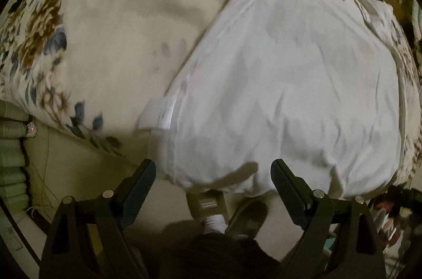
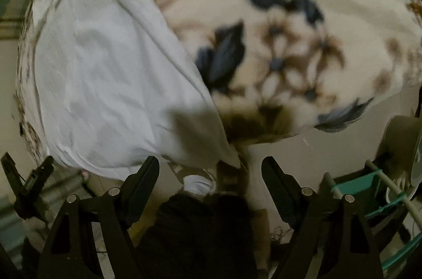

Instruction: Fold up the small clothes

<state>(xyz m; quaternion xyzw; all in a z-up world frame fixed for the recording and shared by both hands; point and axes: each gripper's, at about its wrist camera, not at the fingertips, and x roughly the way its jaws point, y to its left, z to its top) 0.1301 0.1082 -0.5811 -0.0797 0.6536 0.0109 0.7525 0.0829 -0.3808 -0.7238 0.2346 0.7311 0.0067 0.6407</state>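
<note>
Flowered blanket (image 1: 79, 47) spread wide, white garment (image 1: 290, 84) flat on its right half. Left gripper (image 1: 213, 173) at the near hem, jaws apart, empty. From the right wrist: white garment (image 2: 105, 73) far left, right gripper (image 2: 210, 171) jaws apart, holding nothing.

Thin, creased white cloth garment (image 1: 284, 84) lies on a soft, fuzzy floral blanket (image 1: 110, 42).
</note>
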